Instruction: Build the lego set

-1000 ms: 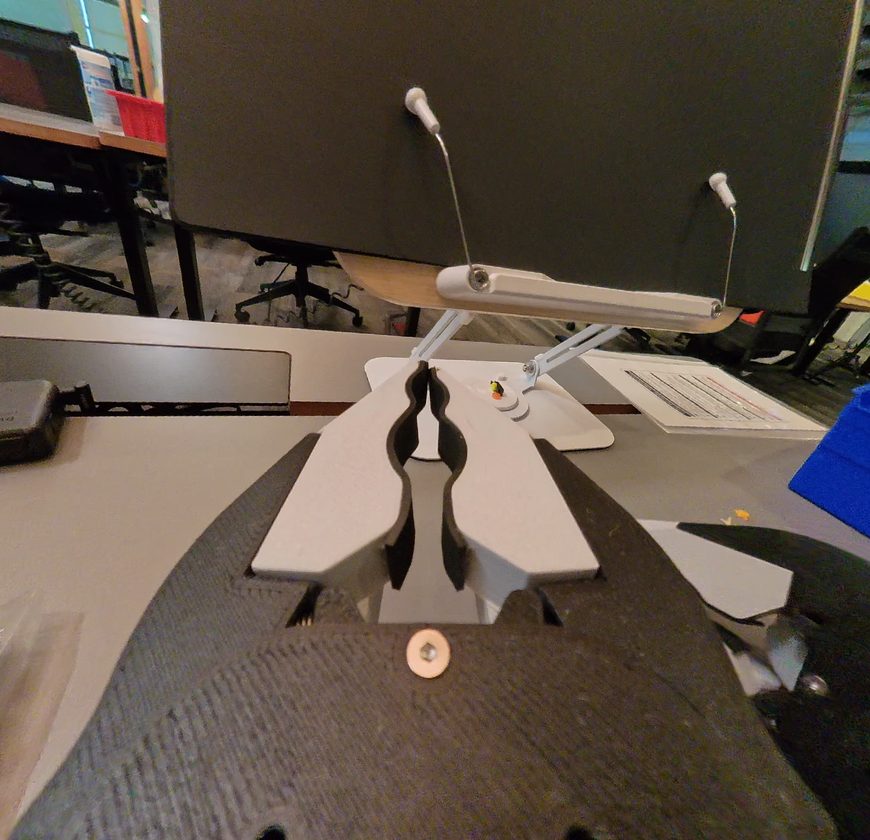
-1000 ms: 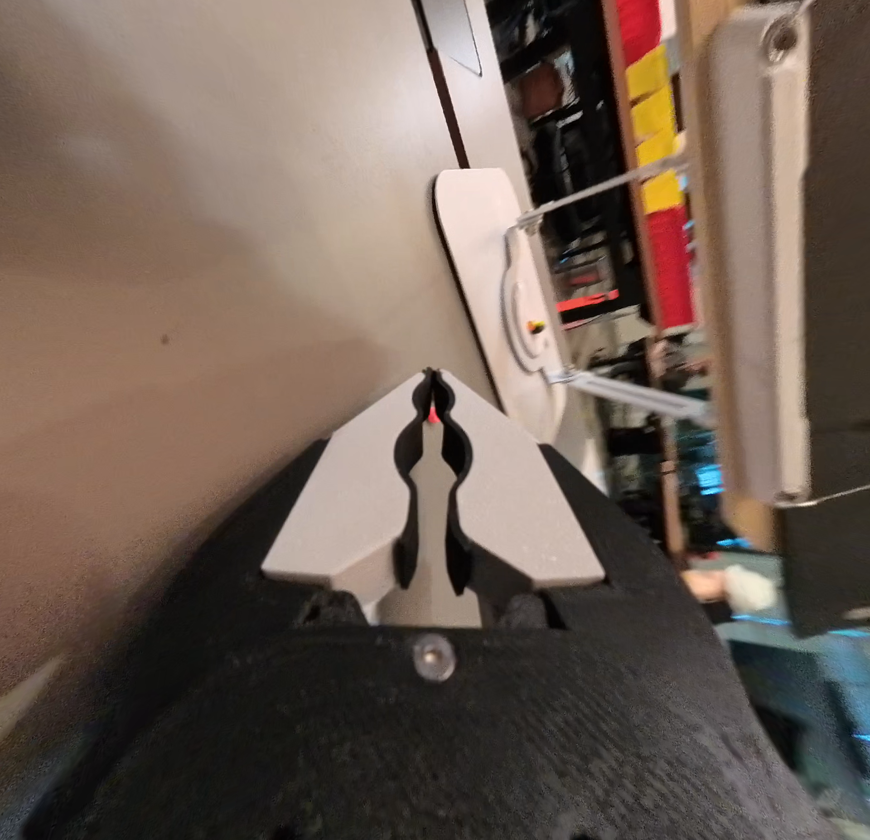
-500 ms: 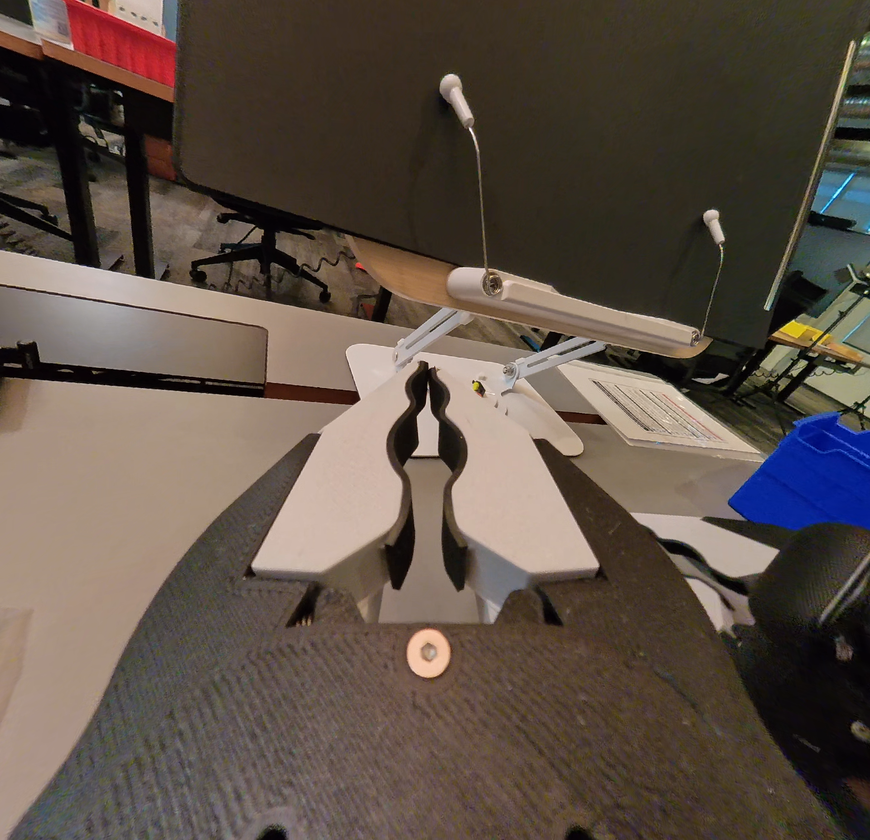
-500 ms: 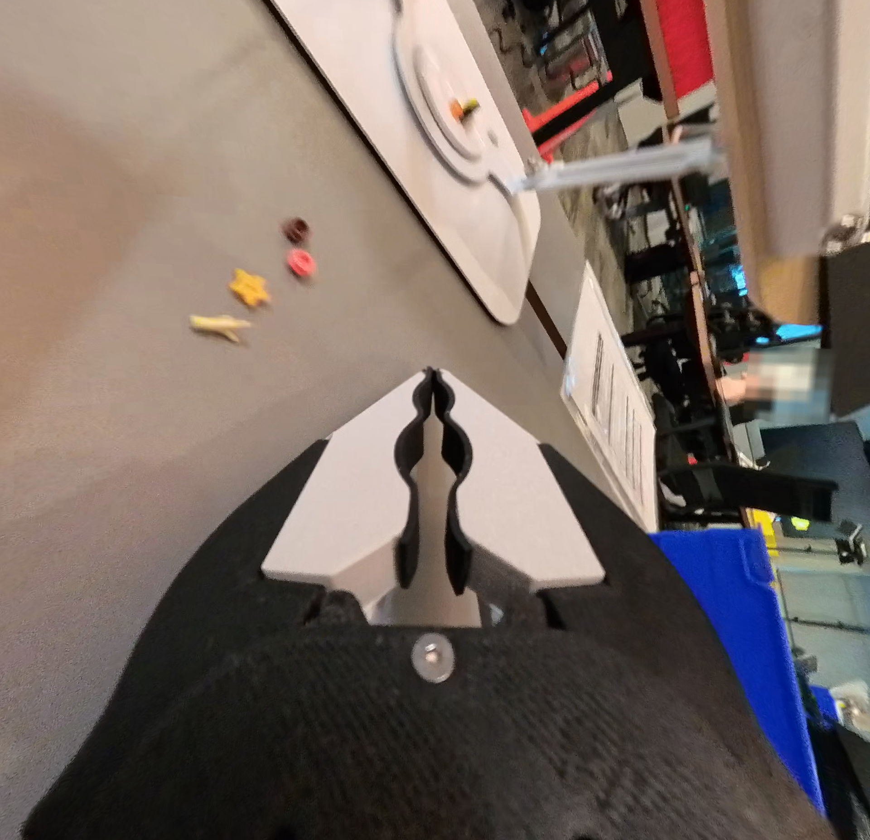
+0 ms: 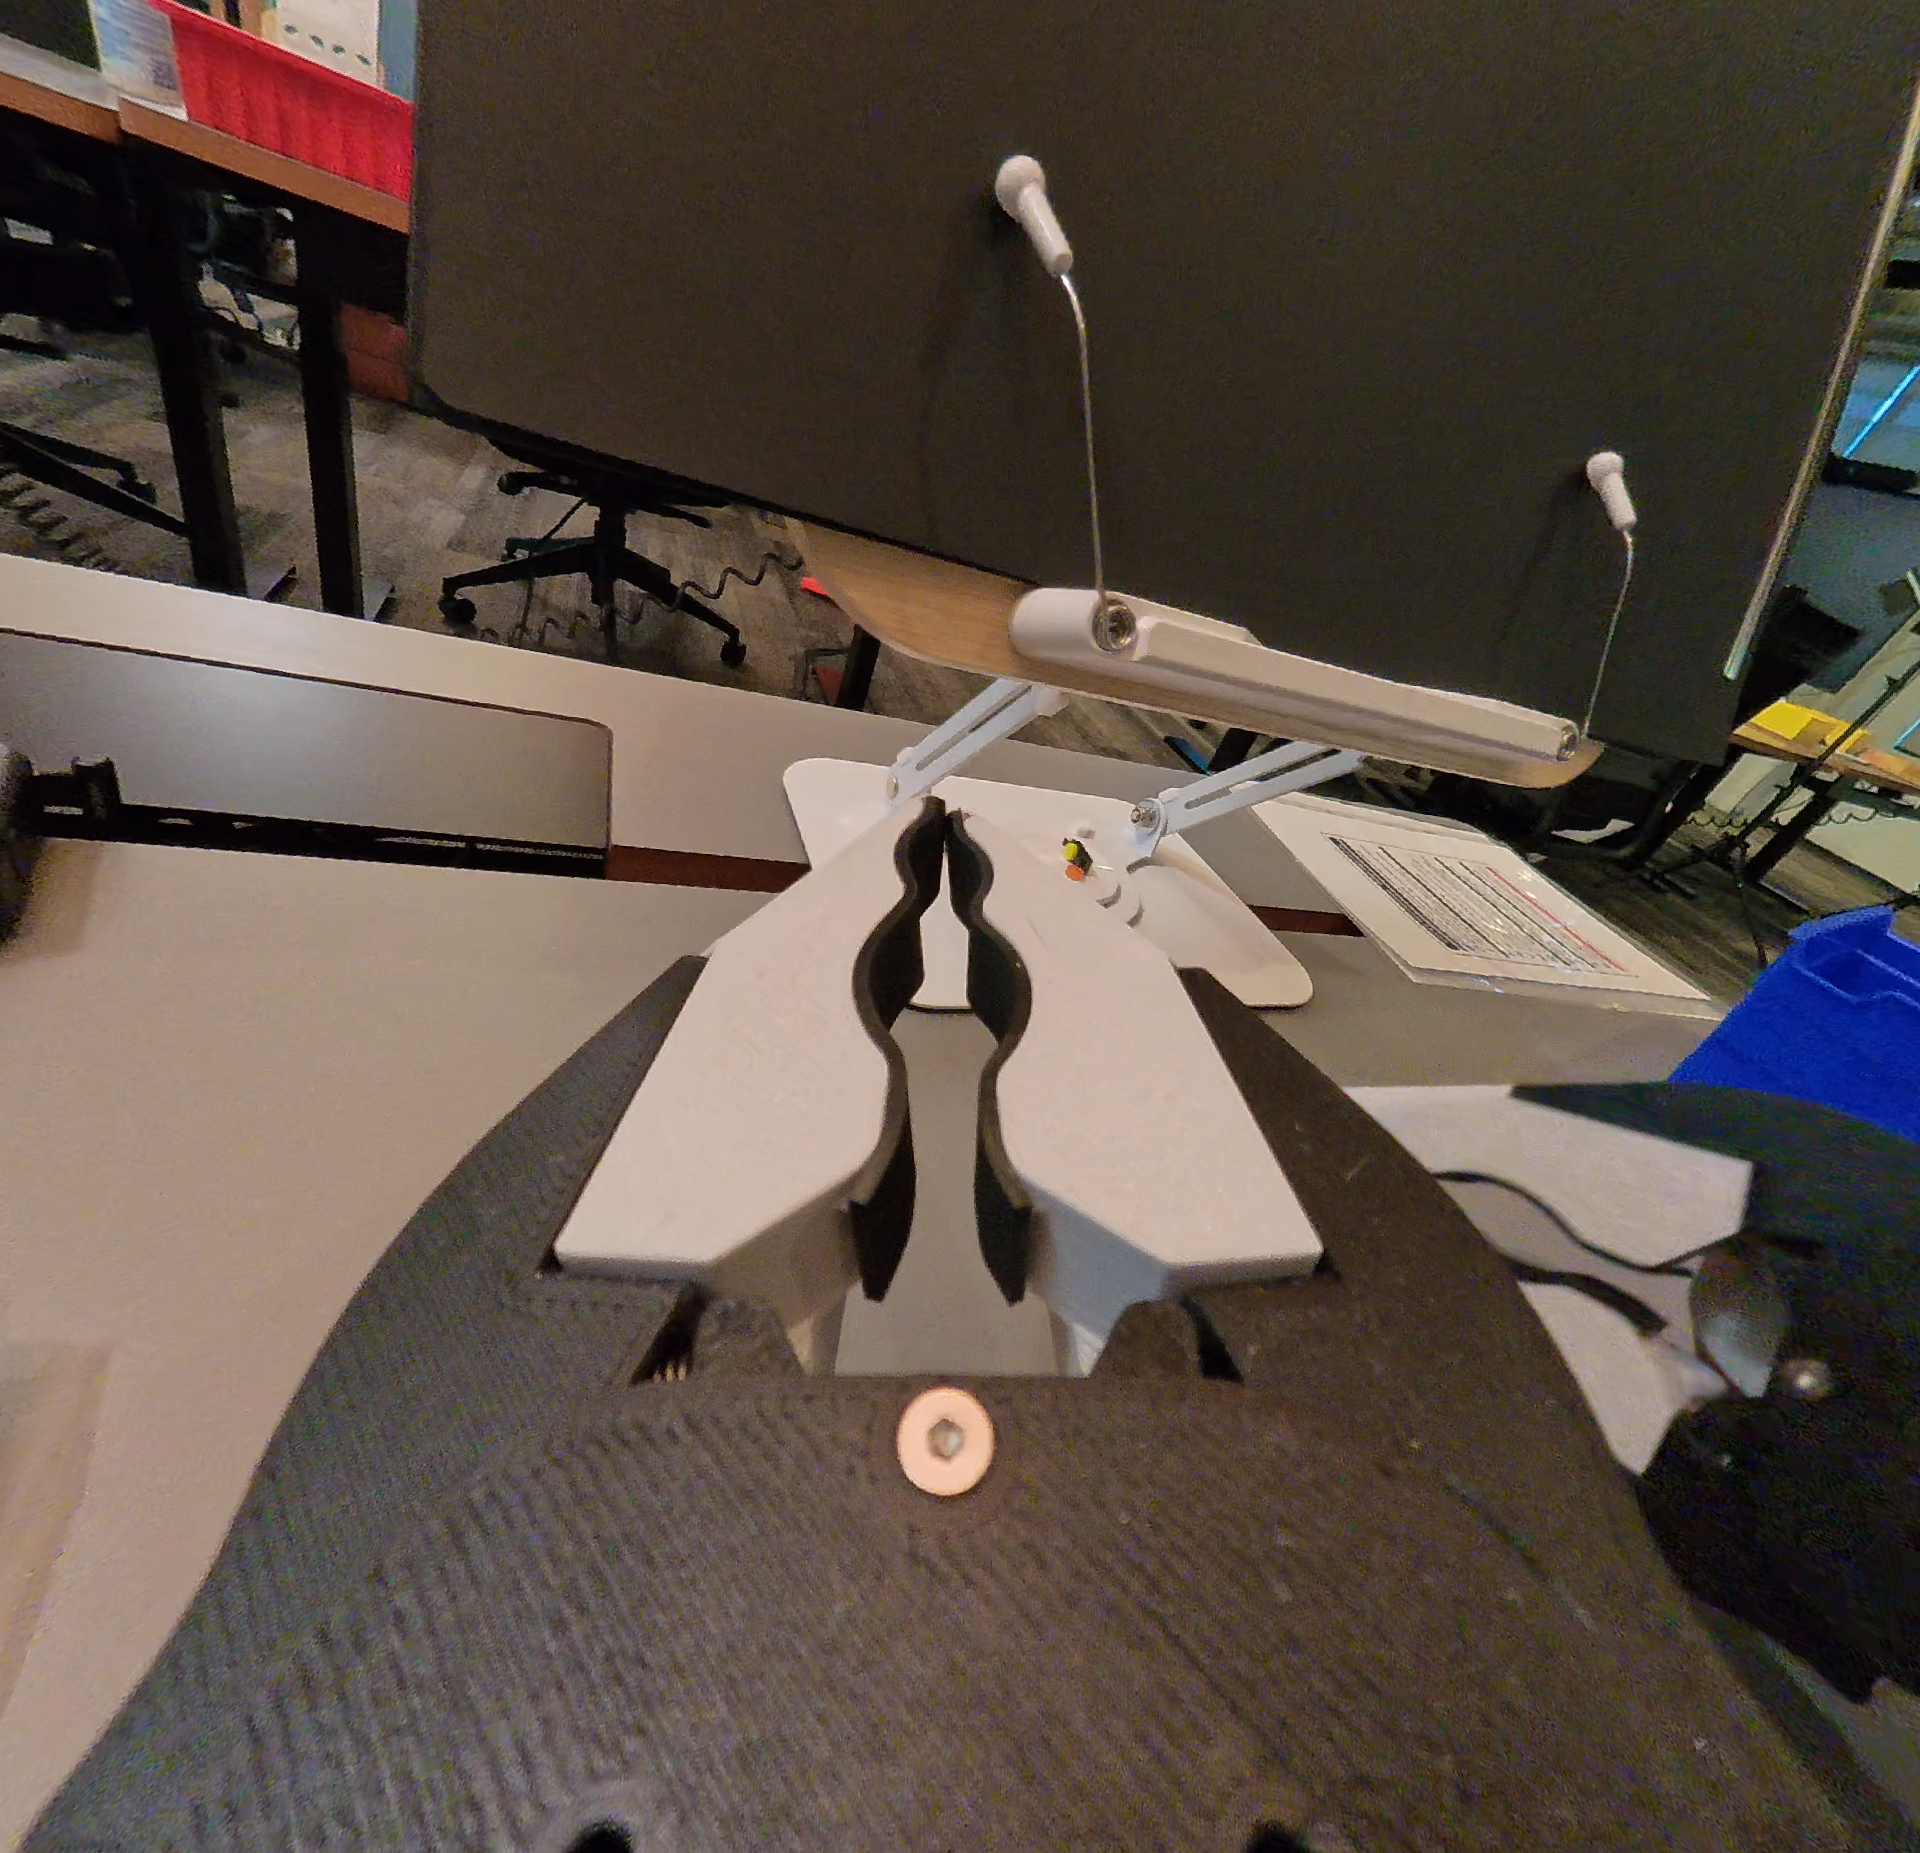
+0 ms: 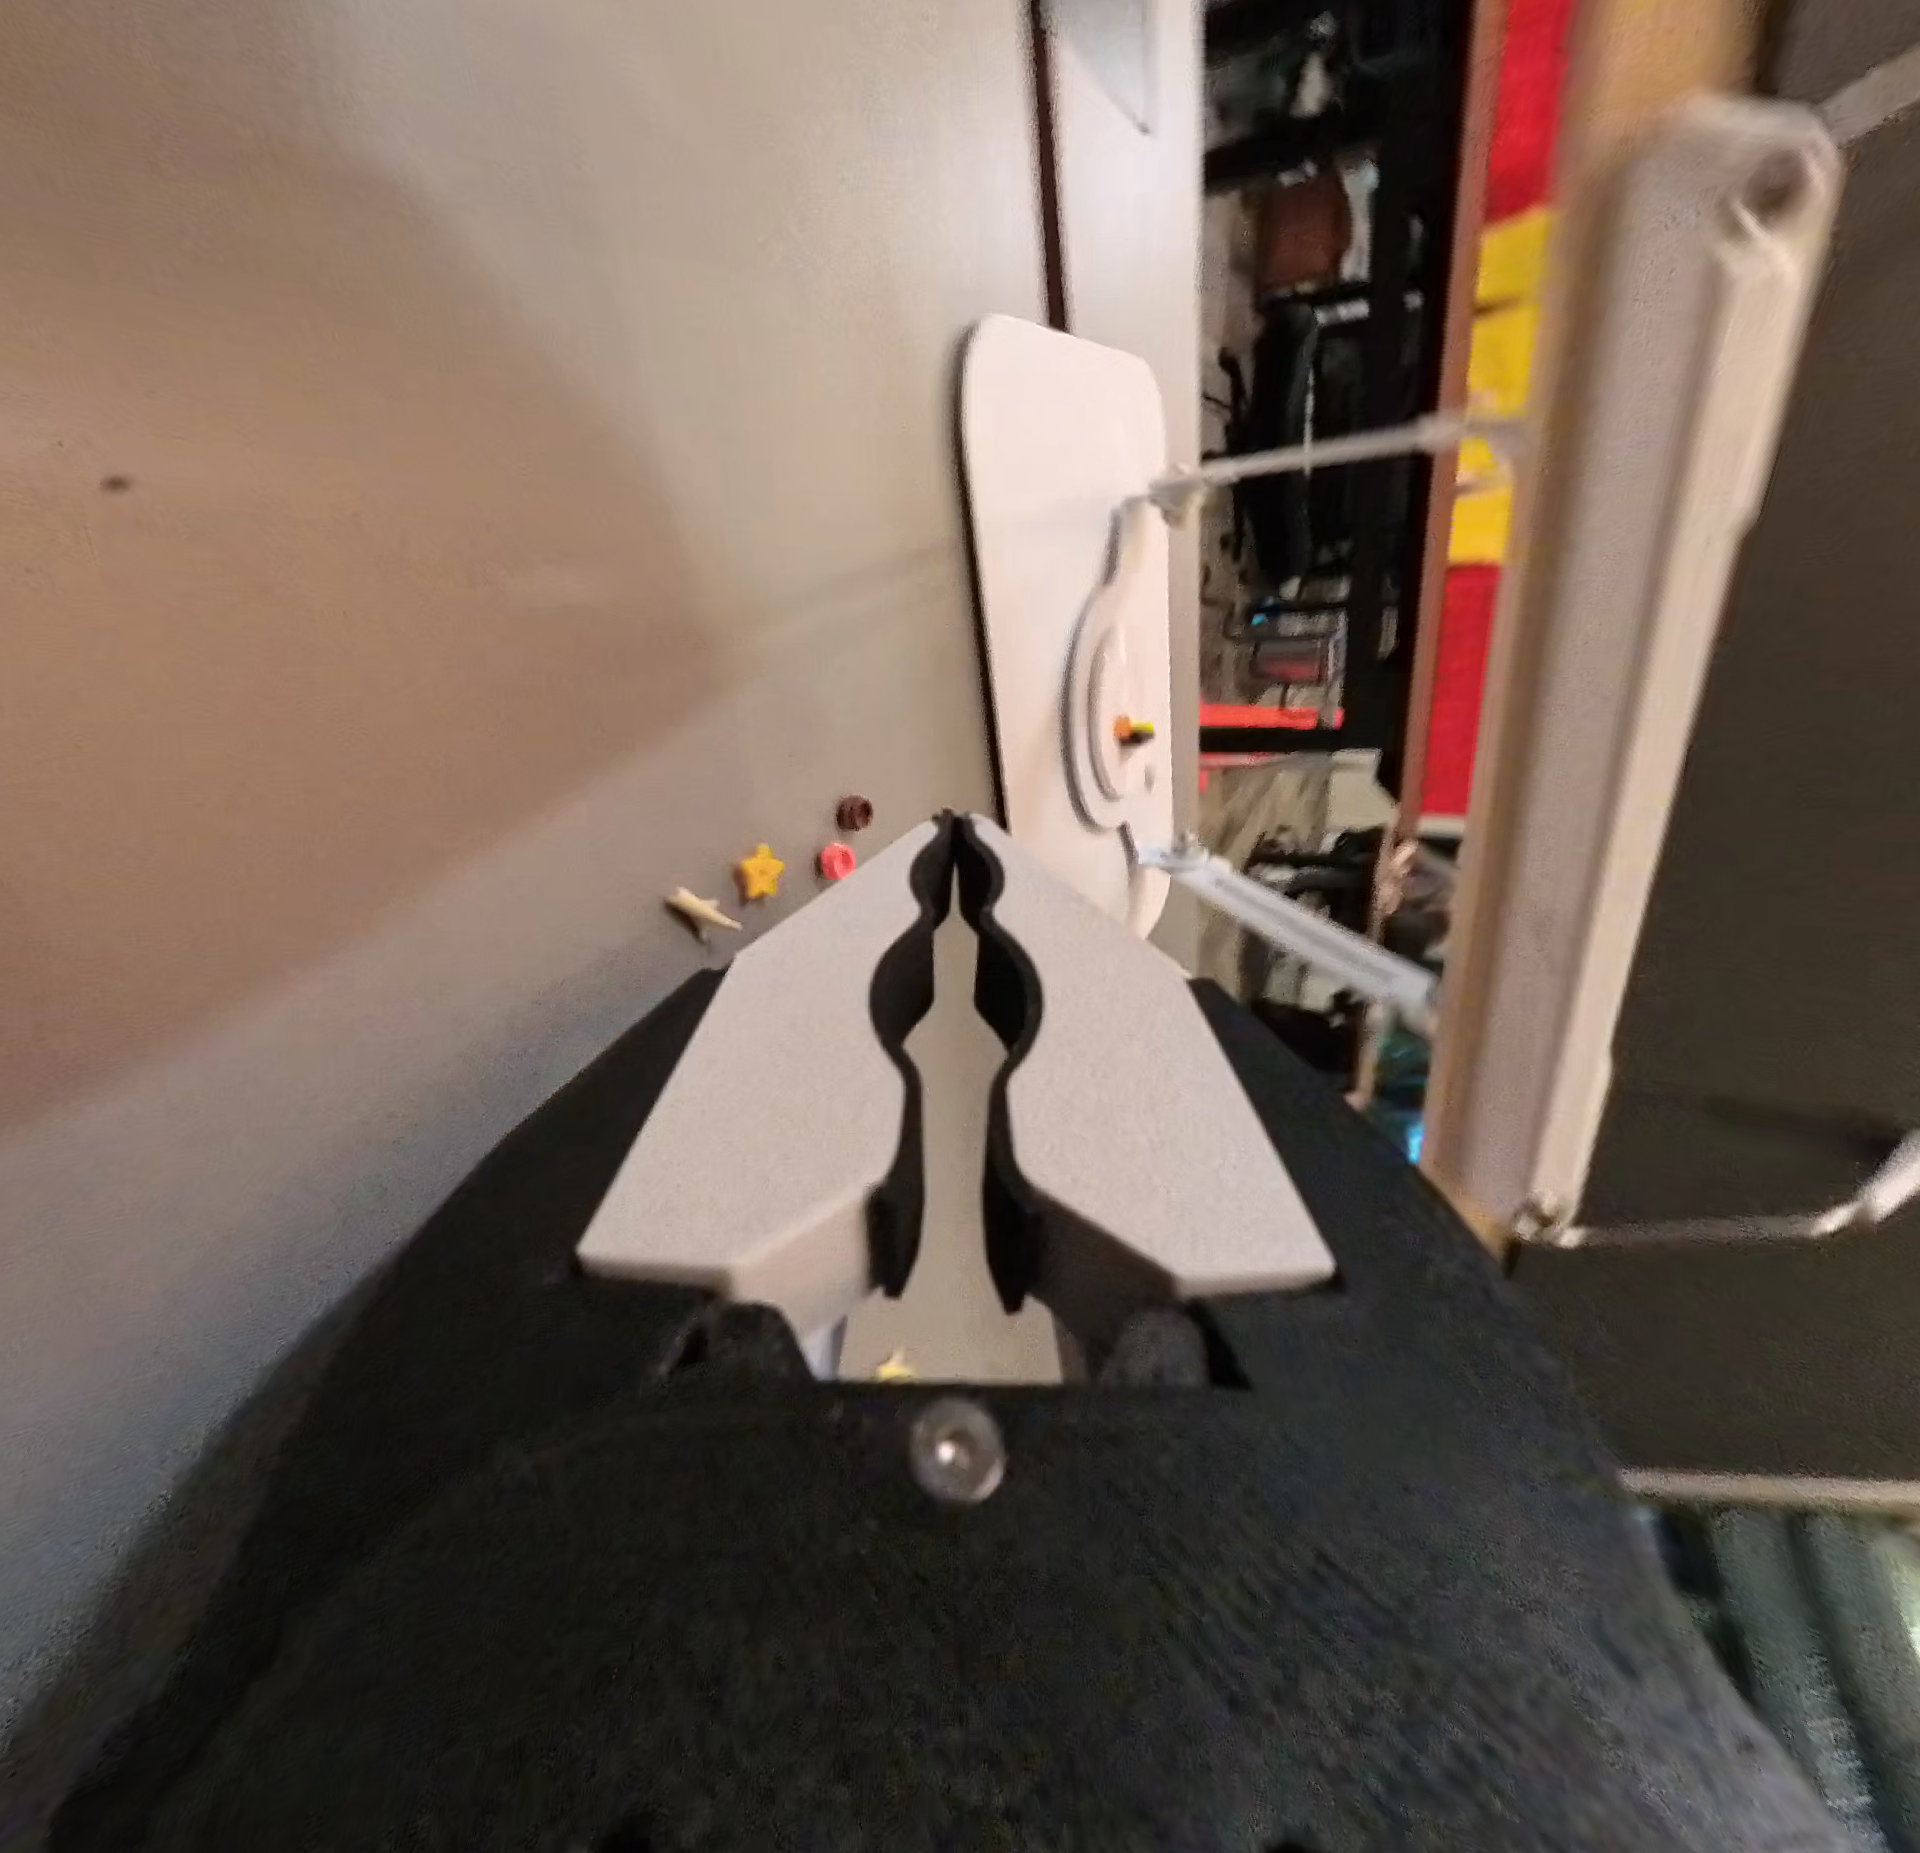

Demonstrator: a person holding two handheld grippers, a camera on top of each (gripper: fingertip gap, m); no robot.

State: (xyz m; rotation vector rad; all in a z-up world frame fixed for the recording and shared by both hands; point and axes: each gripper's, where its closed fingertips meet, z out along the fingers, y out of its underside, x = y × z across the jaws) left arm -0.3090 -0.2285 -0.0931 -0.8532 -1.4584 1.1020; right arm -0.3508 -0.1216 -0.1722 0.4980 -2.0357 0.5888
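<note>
Grey fingers, left gripper (image 5: pixel 943 816): tips pinched together with nothing visible between them, a wavy gap running back along the black pads; held above the table and aimed at the stand.
Right gripper (image 6: pixel 954 822): clenched, tips meeting, nothing seen in the pinch; its view is rolled sideways and partly blurred, so the table stands like a wall on the left. The right gripper's black body also shows at the right edge of the left wrist view.
Lego pieces on the table (image 6: pixel 416 453): just beside the right gripper's tips lie a dark brown round stud (image 6: pixel 854 812), a pink round stud (image 6: pixel 835 860), a yellow star (image 6: pixel 761 871) and a pale cream spiky piece (image 6: pixel 704 911), close to each other but apart, all near the stand's base edge.
Lego build (image 5: pixel 1073 857): a tiny yellow, black and orange piece sits on the round disc of the white stand base (image 5: pixel 1195 930), just beyond the left gripper's tips.
Stand: two thin white struts rise from the base to a white bar (image 5: pixel 1299 676) under a wooden ledge.
Dark panel (image 5: pixel 1143 245): fills the space above the bar, with two white pegs and wires reaching down to the bar's ends.
Laminated sheet (image 5: pixel 1475 899): flat on the table right of the base.
Blue bin (image 5: pixel 1829 1014): at the right edge, beyond the sheet.
Red basket (image 5: pixel 281 120): on a far desk, upper left.
</note>
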